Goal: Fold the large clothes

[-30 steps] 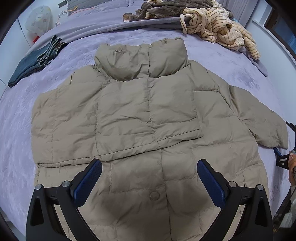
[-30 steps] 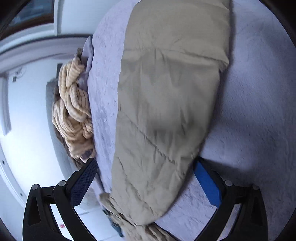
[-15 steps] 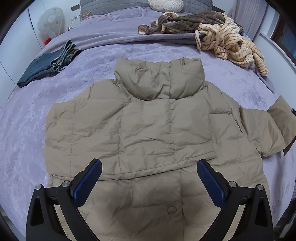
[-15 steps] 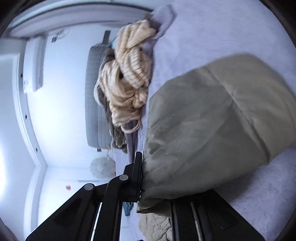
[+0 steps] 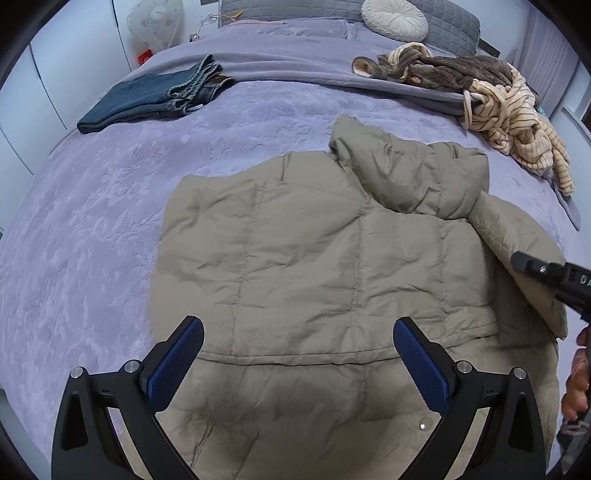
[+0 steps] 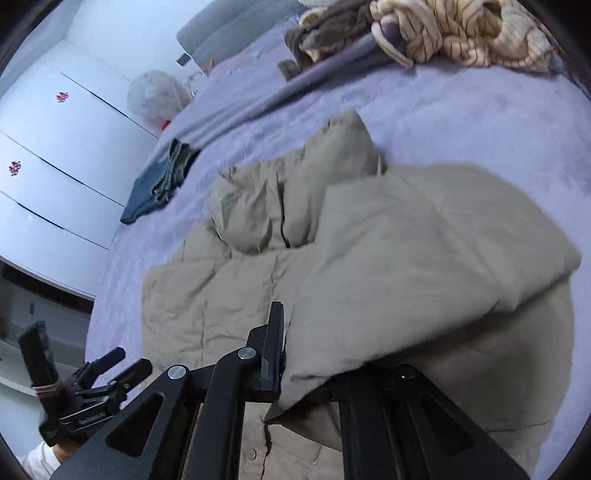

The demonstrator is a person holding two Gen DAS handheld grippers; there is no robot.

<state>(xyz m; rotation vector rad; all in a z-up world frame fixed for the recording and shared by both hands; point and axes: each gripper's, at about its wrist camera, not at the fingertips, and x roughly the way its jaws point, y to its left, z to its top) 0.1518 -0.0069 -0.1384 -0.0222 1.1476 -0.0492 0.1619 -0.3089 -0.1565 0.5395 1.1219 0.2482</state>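
Left and right wrist views. We read only partial white lettering, "DA", on the black body of the right gripper [image 5: 554,275] where it enters the left view at the right edge; the rest is cut off. Faint writing on the left gripper's body in the right view is too small to read. Small red motifs mark the white wardrobe doors [image 6: 55,147].

The left gripper [image 5: 295,363] hovers over the lower half of the khaki quilted puffer jacket [image 5: 314,266], its blue-padded jaws spread wide and holding nothing. The right gripper [image 6: 295,369] has its jaws clamped together on the jacket's sleeve [image 6: 424,277], which is drawn over the jacket's body; its far finger is hidden under the cloth. The jacket lies front up on the lavender embossed bedspread [image 5: 92,240], collar toward the headboard, hem cut off at the lower frame edge. One silver snap button [image 5: 424,425] shows near the hem.

Farther up the bed lie folded dark blue jeans [image 5: 147,98], a crumpled cream striped knit garment [image 5: 517,125] and a brown fuzzy garment [image 5: 443,68] beside it. A round cream pleated cushion [image 5: 395,18] rests against the grey quilted headboard [image 5: 454,22]. The right view is motion-blurred.
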